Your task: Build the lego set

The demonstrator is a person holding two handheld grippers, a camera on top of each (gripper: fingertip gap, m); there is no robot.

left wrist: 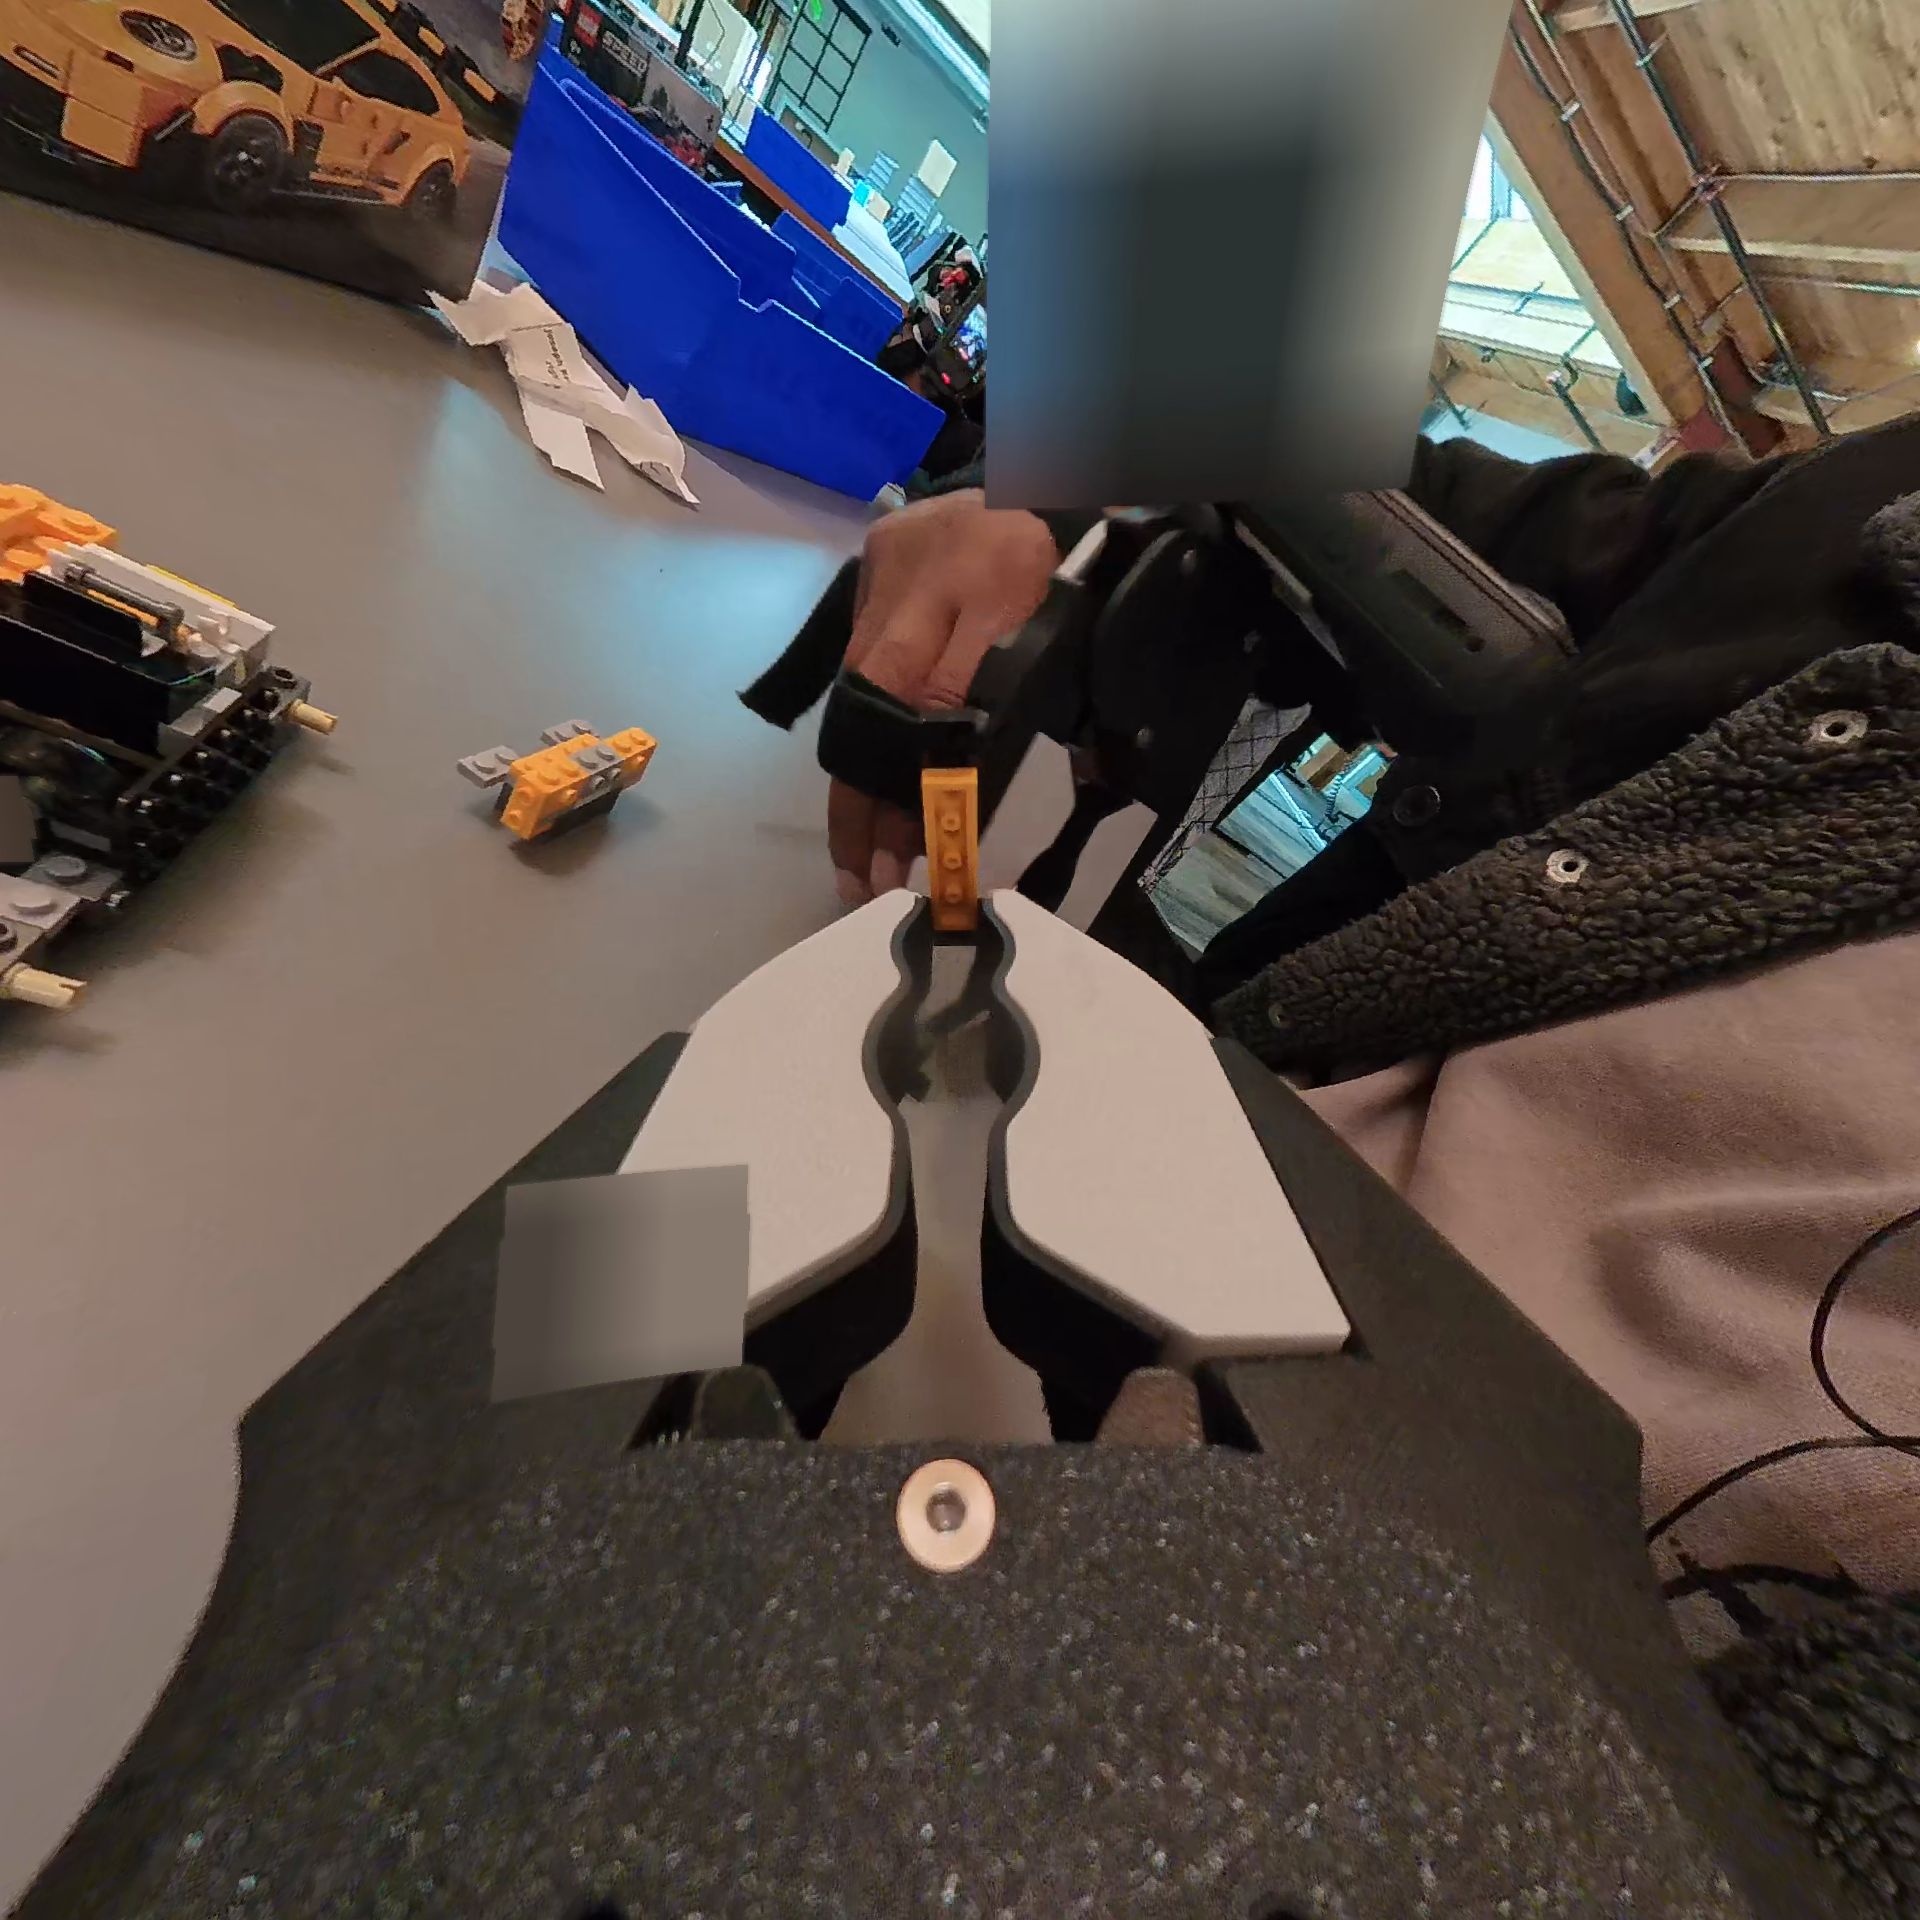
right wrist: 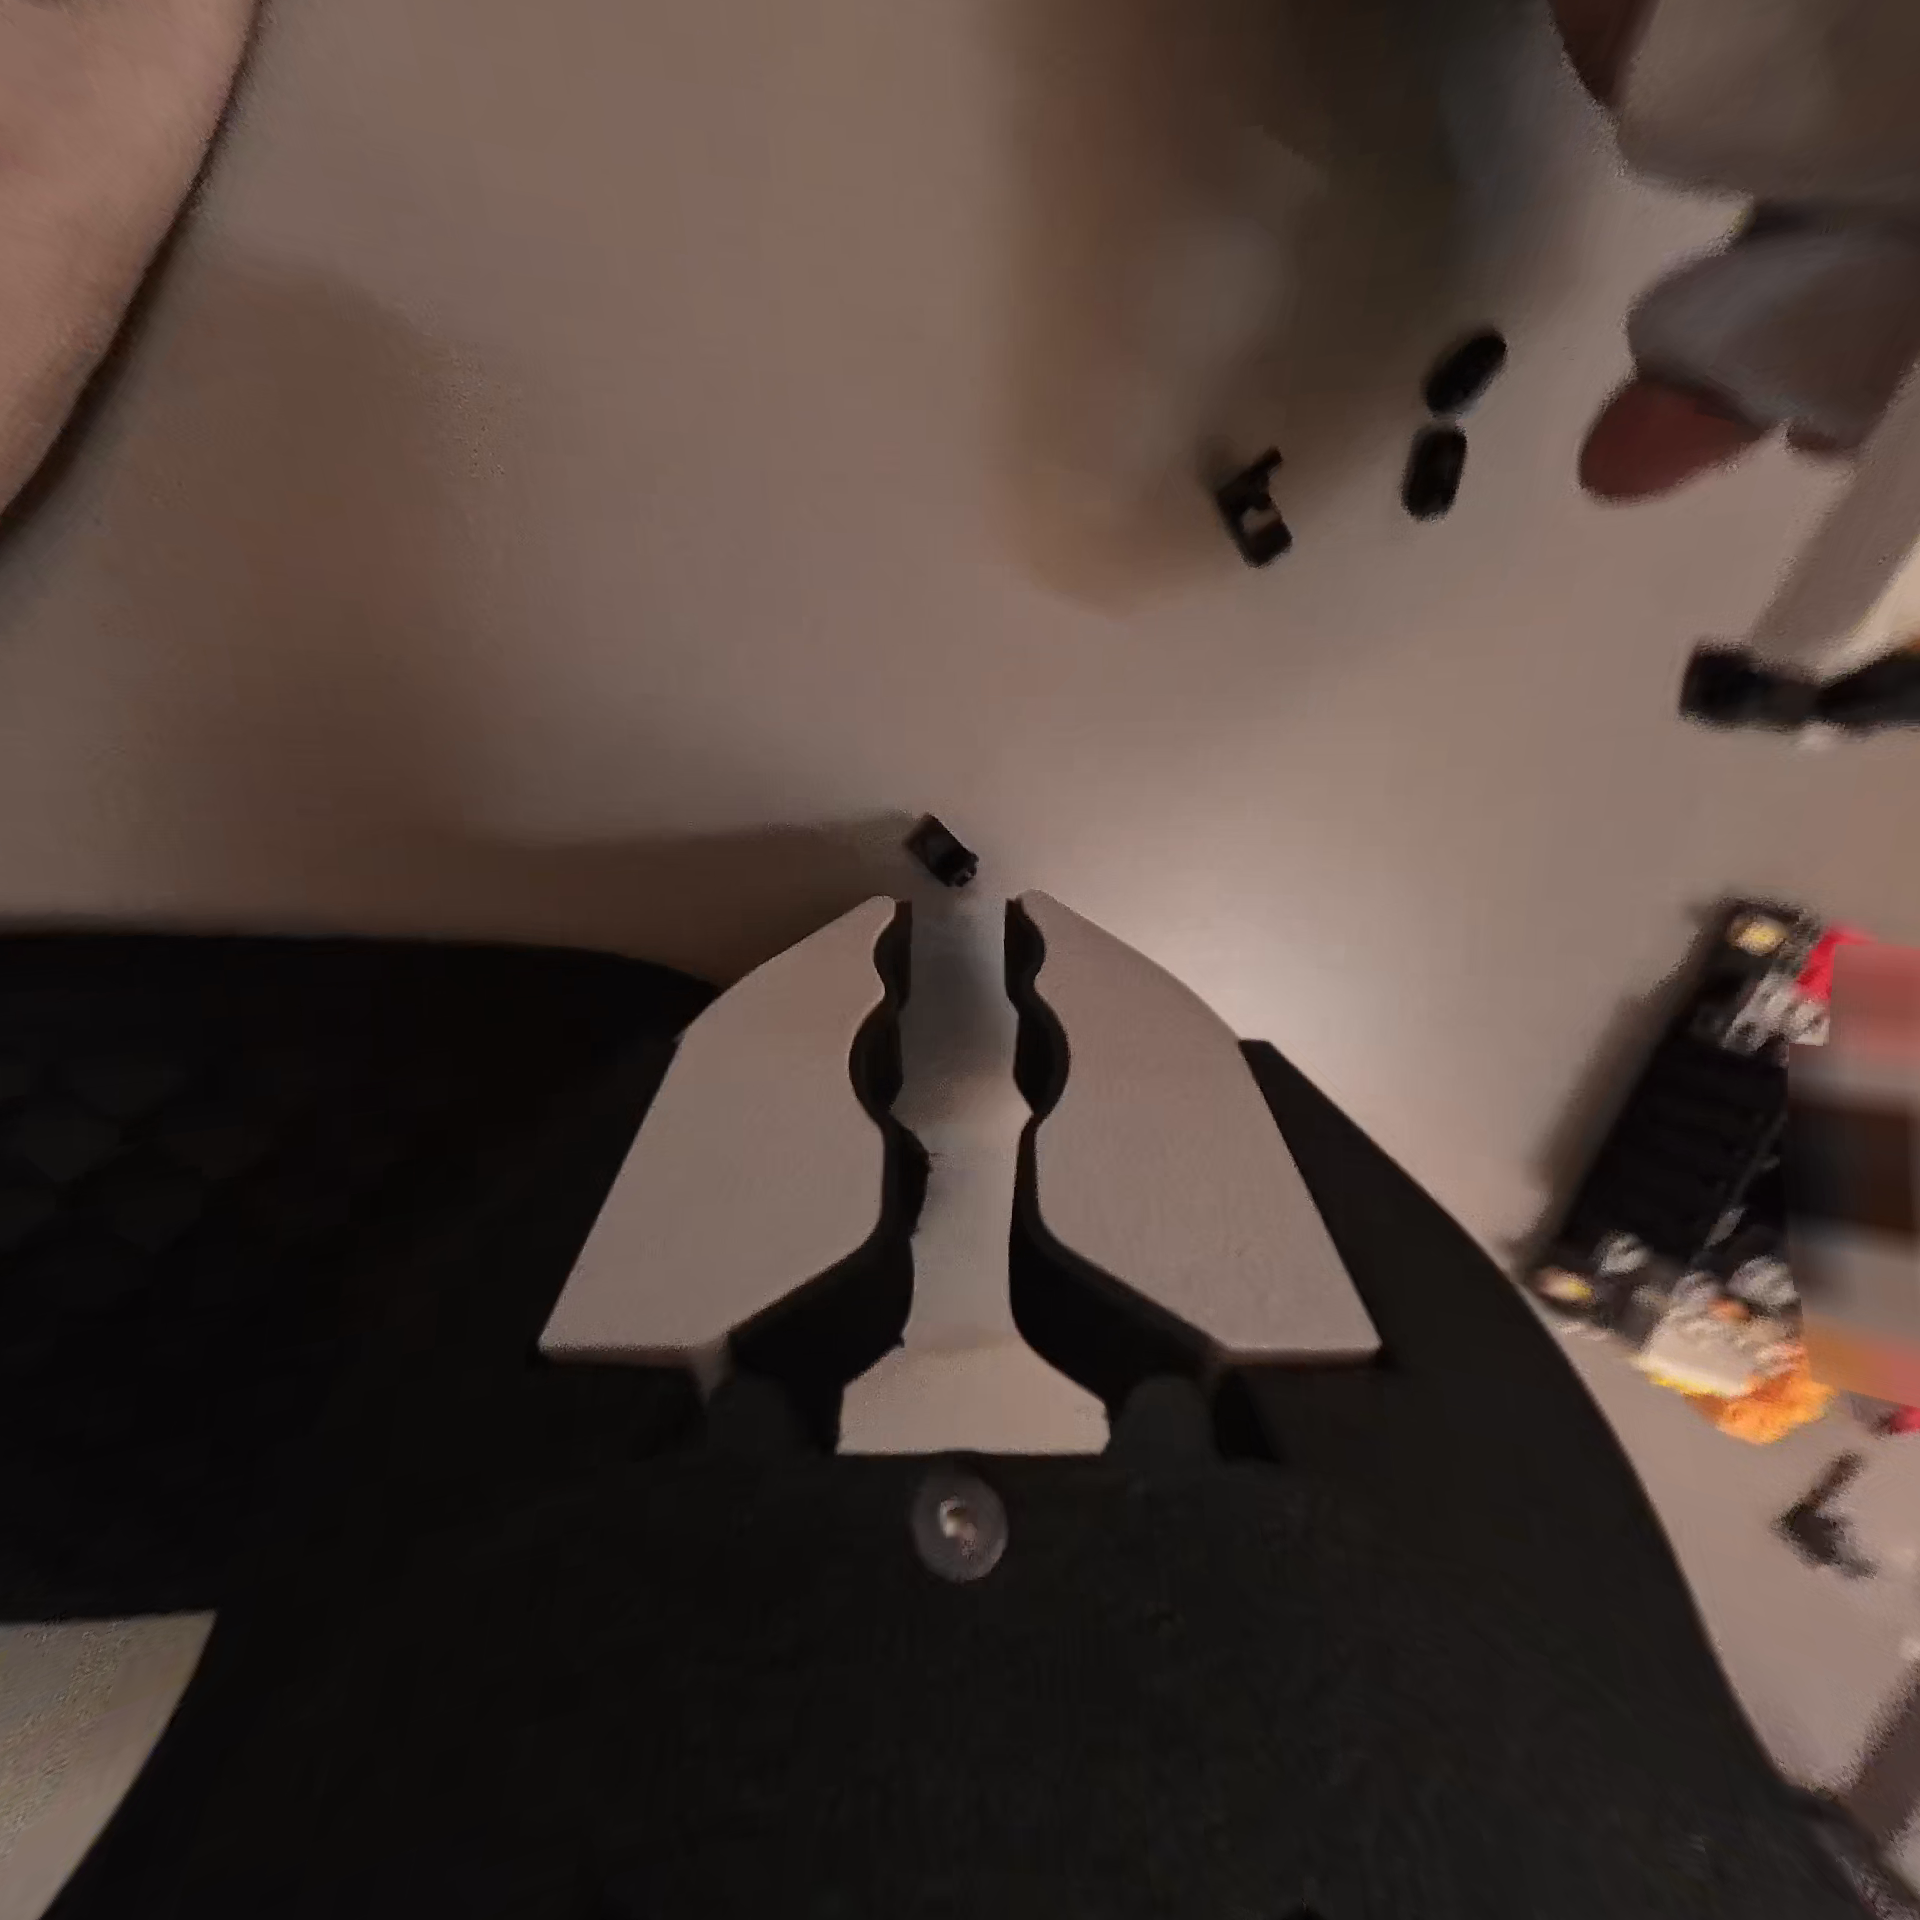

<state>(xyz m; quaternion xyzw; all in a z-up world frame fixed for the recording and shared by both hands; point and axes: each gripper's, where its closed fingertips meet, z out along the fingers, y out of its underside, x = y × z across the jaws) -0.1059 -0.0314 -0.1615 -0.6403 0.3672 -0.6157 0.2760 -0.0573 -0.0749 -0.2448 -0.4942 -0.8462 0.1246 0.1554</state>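
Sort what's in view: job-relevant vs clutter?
Job:
orange plate in left hand-held gripper
small black piece ahead of right hand-held gripper
half-built car
orange sub-assembly

Lying about:
torn paper
blue bin
set box

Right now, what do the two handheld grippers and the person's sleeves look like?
Both the left gripper and the right gripper have pale grey fingers with wavy black inner pads, mounted on a speckled black body with a silver bolt at its centre. In the left wrist view, the person wears a dark fleecy jacket with metal snaps, and a black strap crosses the hand.
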